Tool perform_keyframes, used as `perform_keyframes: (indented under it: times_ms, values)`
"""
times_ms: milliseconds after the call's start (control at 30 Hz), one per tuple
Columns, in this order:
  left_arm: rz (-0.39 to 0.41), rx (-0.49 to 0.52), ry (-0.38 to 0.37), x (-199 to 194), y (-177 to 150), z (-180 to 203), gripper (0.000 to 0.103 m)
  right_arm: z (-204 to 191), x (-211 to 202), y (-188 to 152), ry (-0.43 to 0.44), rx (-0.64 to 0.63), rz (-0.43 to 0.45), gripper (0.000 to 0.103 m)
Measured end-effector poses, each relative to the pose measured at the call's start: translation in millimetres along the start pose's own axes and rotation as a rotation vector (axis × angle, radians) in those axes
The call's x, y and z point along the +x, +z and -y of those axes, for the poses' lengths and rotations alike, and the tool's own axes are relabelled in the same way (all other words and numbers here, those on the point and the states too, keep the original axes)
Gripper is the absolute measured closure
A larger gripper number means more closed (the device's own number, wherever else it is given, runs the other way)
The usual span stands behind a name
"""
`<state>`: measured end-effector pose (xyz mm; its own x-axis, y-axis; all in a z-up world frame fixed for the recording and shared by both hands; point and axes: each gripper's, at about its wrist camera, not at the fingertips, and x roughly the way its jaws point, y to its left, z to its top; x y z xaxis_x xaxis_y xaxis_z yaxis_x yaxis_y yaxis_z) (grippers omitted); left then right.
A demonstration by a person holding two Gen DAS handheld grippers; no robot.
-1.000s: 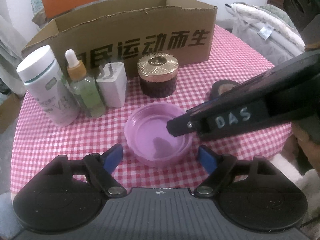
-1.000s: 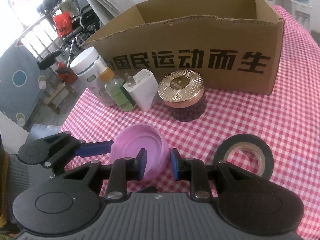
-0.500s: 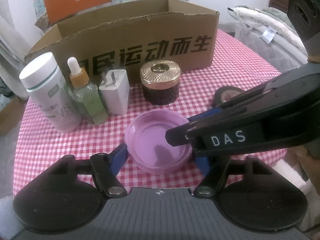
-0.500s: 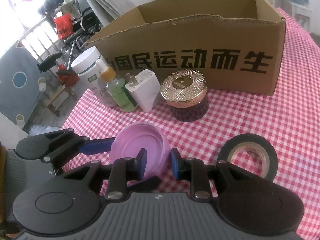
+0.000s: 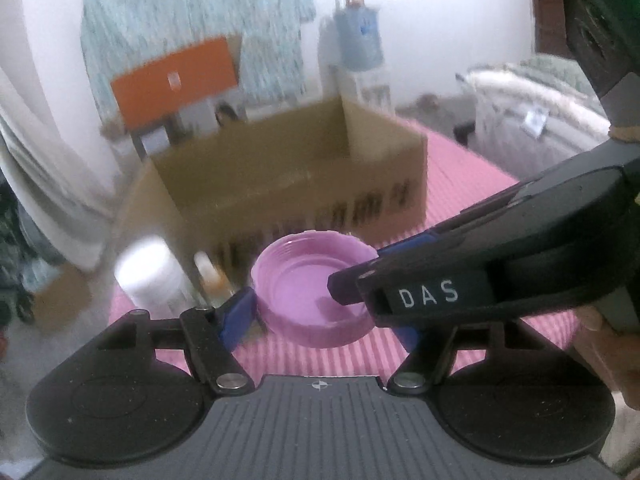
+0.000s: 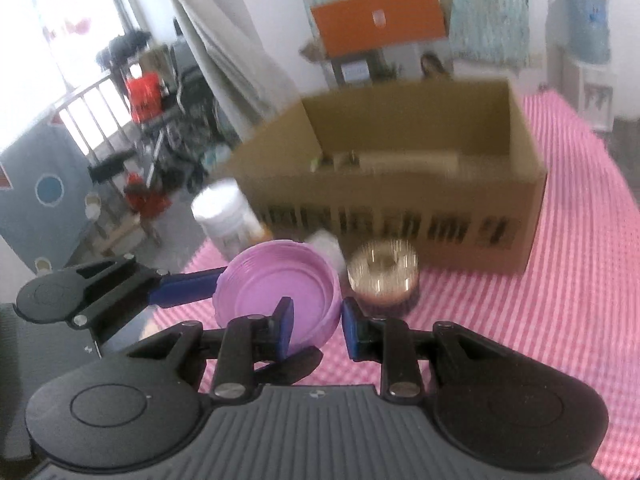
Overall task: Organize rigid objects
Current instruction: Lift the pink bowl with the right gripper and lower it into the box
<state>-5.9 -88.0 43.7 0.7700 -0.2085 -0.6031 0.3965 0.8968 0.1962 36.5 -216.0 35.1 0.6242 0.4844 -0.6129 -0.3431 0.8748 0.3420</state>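
A purple lid [image 5: 310, 280], open side up, hangs in the air above the pink checked cloth [image 5: 472, 184], in front of the cardboard box [image 5: 280, 184]. My left gripper [image 5: 322, 314] is shut on the lid's sides, with blue pads [image 5: 236, 316] against it. My right gripper [image 6: 316, 322] is shut on the lid's rim [image 6: 280, 280], one finger inside and one outside. The right gripper comes in from the right in the left wrist view [image 5: 460, 292]. The open box [image 6: 400, 196] stands behind, with some items lying inside.
A white bottle [image 6: 226, 216], a dropper bottle [image 5: 210, 276] and a gold-topped dark jar [image 6: 382, 276] stand on the cloth before the box. A white charger [image 6: 326, 242] is partly hidden behind the lid. Chairs and clutter lie beyond the table's left edge.
Both grippers have lifted the purple lid off the cloth and raised it toward the box; the left gripper closed on its sides. The views now look over the box's front wall.
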Motion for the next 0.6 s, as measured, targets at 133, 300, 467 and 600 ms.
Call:
perform_keyframes:
  times_ms: [133, 300, 467, 600]
  values:
    - [0.077, 0.003, 0.049, -5, 27, -8, 0.032, 0, -11, 35, 0.030, -0.027, 0.066, 0.075]
    - [0.108, -0.036, 0.125, 7, 70, -22, 0.032, -1, -4, 87, 0.064, -0.106, 0.102, 0.075]
    - [0.057, -0.125, 0.128, 41, 101, -51, 0.032, 0, 30, 136, 0.065, -0.184, 0.064, 0.074]
    - [-0.058, -0.172, 0.100, 81, 115, -76, 0.032, 11, 76, 167, 0.077, -0.170, -0.063, 0.074]
